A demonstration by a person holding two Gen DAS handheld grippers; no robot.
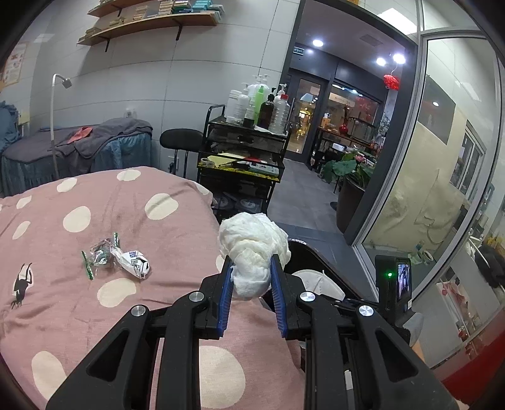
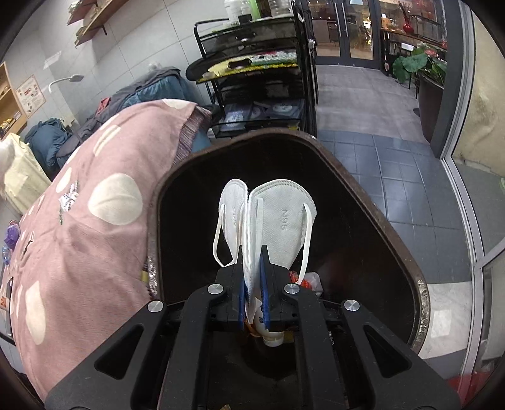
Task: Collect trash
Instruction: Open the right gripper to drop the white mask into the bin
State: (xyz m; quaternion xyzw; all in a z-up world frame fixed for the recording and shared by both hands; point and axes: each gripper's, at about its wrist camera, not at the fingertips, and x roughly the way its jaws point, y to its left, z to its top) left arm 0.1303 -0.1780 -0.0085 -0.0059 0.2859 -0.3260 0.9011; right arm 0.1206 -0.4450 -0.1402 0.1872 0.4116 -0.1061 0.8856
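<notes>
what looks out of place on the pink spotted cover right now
Two crumpled wrappers lie loose on the pink spotted cover, litter not yet collected. The rest is already in hand: the left tool grips a wad of white tissue, and the right tool holds an N95 mask over the dark bin.

a massage or beauty salon: a treatment bed (image 1: 79, 145) draped in dark covers, a black trolley (image 1: 243, 157) topped with pump bottles (image 1: 258, 104) of lotion, wall shelves (image 1: 151, 22) of boxed products, and a glass shopfront (image 1: 442, 157) facing a lit mall corridor.
</notes>
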